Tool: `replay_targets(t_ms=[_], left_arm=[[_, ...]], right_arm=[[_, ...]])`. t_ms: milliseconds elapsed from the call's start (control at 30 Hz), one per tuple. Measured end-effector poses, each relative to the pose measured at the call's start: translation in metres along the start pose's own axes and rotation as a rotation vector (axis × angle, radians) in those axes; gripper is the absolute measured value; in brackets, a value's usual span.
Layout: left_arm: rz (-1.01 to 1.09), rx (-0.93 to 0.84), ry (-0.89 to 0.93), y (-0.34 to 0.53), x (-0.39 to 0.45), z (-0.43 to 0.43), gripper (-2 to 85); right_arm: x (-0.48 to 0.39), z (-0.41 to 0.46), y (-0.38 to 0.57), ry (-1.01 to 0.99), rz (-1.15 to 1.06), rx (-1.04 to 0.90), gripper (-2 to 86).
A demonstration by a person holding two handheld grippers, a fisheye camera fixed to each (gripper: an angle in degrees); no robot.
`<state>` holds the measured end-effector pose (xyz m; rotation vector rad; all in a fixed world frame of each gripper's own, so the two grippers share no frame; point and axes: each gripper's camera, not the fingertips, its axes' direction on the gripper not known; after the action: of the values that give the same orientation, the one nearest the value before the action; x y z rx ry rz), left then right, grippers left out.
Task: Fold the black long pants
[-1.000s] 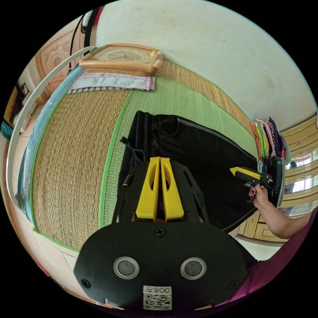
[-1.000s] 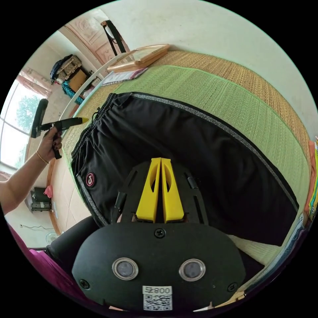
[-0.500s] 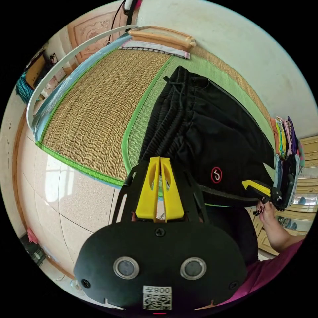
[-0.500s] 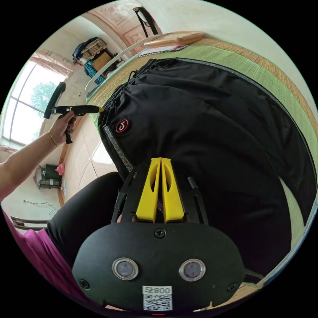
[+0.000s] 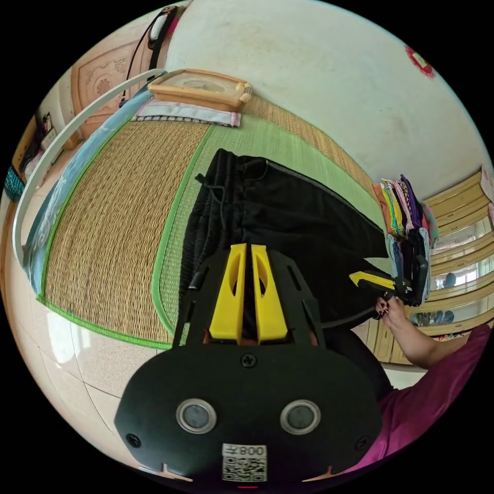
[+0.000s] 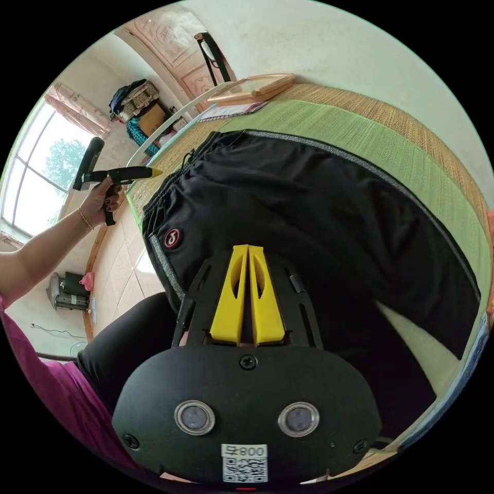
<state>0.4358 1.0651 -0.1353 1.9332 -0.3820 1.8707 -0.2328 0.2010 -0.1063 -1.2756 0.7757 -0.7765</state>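
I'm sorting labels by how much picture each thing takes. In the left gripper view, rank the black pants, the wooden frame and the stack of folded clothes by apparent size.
Largest to smallest:
1. black pants
2. wooden frame
3. stack of folded clothes
The last two look close, and fisheye distortion makes their order unsure.

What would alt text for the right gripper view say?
Black long pants lie spread on a green woven mat, with the right tool over them, its yellow jaws nearly together. At left, a hand holds the left tool near the waistband.
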Motion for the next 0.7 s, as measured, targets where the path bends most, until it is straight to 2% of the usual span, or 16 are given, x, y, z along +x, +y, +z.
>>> replay_targets(t_ms=[267, 500, 700], left_arm=[[0.140, -0.078, -0.049, -0.139, 0.053, 0.073, 5.5], [0.304, -0.185, -0.211, -0.238, 0.110, 0.138, 8.0], [0.385, -0.308, -0.327, -0.271, 0.144, 0.200, 8.3]], right_arm=[[0.060, -0.043, -0.078, 0.143, -0.035, 0.054, 4.8], [0.073, -0.036, -0.144, 0.306, -0.141, -0.027, 8.4], [0.072, -0.005, -0.170, 0.369, -0.198, -0.151, 9.0]])
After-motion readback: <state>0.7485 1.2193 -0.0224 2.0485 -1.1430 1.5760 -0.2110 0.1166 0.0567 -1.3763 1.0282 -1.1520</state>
